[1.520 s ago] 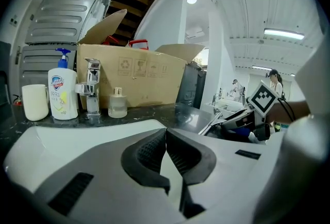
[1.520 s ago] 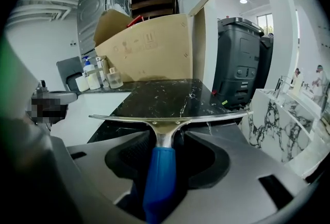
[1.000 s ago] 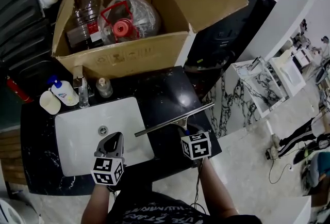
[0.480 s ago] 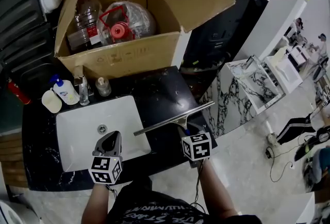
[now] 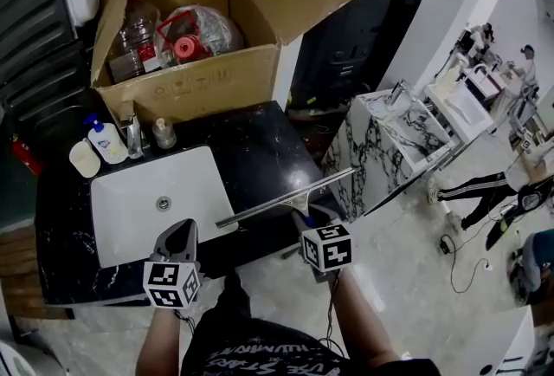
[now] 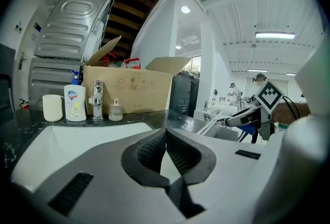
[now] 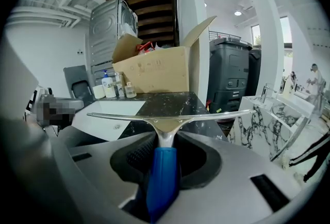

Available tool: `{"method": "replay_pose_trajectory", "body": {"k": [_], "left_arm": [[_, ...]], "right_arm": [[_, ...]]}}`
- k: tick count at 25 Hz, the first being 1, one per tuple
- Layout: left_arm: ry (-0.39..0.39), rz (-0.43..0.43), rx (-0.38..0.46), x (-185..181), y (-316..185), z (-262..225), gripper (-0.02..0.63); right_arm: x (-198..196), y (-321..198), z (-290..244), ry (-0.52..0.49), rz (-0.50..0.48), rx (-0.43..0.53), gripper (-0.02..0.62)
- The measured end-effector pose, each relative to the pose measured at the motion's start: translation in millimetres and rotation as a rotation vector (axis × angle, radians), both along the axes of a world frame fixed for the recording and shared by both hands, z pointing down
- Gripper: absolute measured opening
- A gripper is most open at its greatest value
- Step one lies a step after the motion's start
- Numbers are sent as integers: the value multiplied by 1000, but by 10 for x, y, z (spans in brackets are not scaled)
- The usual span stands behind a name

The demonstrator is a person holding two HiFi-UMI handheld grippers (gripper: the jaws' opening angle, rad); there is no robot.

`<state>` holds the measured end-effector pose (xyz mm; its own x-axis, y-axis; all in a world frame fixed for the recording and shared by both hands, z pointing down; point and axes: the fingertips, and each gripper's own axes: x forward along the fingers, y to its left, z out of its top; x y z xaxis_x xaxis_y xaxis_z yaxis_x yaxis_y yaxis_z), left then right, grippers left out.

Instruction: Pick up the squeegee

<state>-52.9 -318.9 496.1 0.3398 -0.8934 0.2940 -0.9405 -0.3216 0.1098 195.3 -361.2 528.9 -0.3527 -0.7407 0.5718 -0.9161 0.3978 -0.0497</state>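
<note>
Black marble countertop point(image 5: 260, 149) carries an open cardboard box point(image 5: 199, 80) at the back and a white sink basin point(image 5: 143, 210) in front of it. At the counter's front right corner, the squeegee point(image 5: 286, 199) hangs in the air with its metal blade level. The right gripper point(image 7: 164, 153) has its jaws clamped on the squeegee's blue handle. The left gripper point(image 6: 165, 148) hovers at the basin's front edge, its jaws closed together and empty. A soap bottle point(image 5: 106, 140) and a cup point(image 5: 84, 158) stand beside the faucet point(image 5: 132, 134).
</note>
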Motion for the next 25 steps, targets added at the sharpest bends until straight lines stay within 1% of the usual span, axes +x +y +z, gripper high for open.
{"method": "replay_pose_trajectory", "body": {"k": [9, 14, 21, 25], "left_arm": [[16, -15, -4, 73, 879, 28, 20], [14, -25, 0, 103, 1268, 19, 20], [10, -28, -3, 5, 1467, 15, 20], [9, -3, 1, -107, 1470, -9, 20]], "right_arm": [[53, 884, -64, -23, -13, 26, 137], [76, 1246, -41, -35, -15, 18, 137], [10, 1465, -41, -32, -11, 24, 137], [-65, 1523, -31, -36, 22, 28, 137]]}}
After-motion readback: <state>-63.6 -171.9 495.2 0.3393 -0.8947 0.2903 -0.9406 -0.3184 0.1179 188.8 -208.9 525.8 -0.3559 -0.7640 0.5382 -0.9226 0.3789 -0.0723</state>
